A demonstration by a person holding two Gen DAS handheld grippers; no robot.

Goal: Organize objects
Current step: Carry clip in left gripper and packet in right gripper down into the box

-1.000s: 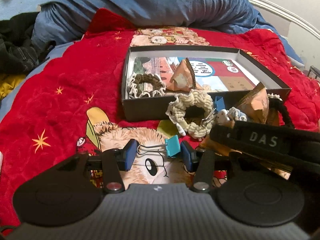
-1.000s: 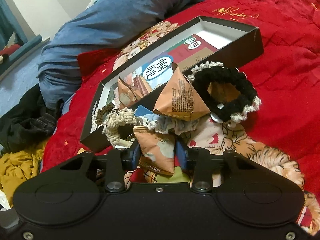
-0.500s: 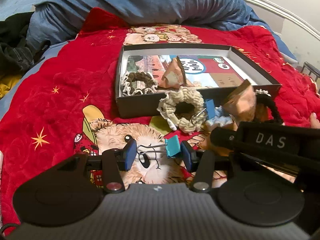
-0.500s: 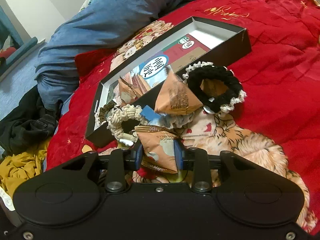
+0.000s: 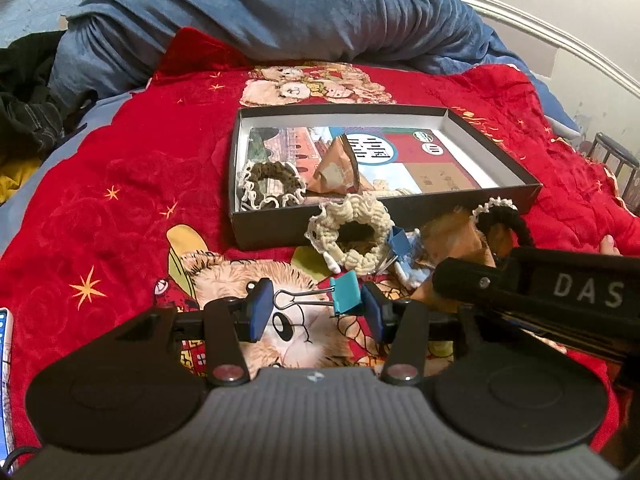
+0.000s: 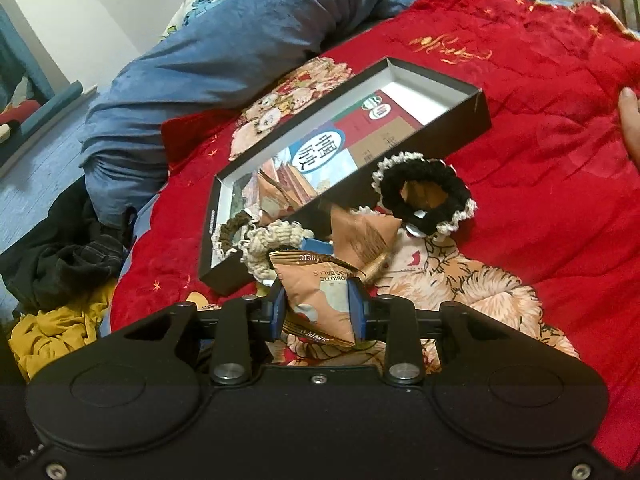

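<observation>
Two grippers each carry one item, and both loads lie short of the shallow black cardboard box [image 5: 532, 192] that rests on the red printed quilt [image 5: 120, 184]. The left gripper [image 5: 314, 310] holds a teal binder clip [image 5: 345, 293] sideways between its blue pads, the wire handles pointing at the left pad and the teal body against the right one; its long axis runs across the jaws, parallel to the box's near wall. From this claw the box is straight ahead and a little right, its near wall just beyond a cream crocheted scrunchie [image 5: 352, 234] that leans on that wall. The right gripper [image 6: 318, 310] is closed narrowly on a tan snack sachet [image 6: 320, 300], which stands roughly upright, its printed top above the pads. Seen from the right wrist, the box runs diagonally up and to the right, with its near corner just ahead and left of the sachet. I judge the left gripper slightly better lined up for a drop near the box's near-left corner, where a brown scrunchie [image 5: 272, 184] and a folded tan pyramid packet [image 5: 336, 166] already sit.

Outside the box, against its near edge, lie a second tan pyramid packet [image 6: 360, 236], a black scrunchie with pale trim [image 6: 424, 200] and a blue binder clip [image 5: 400, 240]. The right gripper's body hides much of this heap in the left view, and something pale blue beneath it cannot be made out. A fingertip [image 6: 630, 120] is cut off at the right edge.
</observation>
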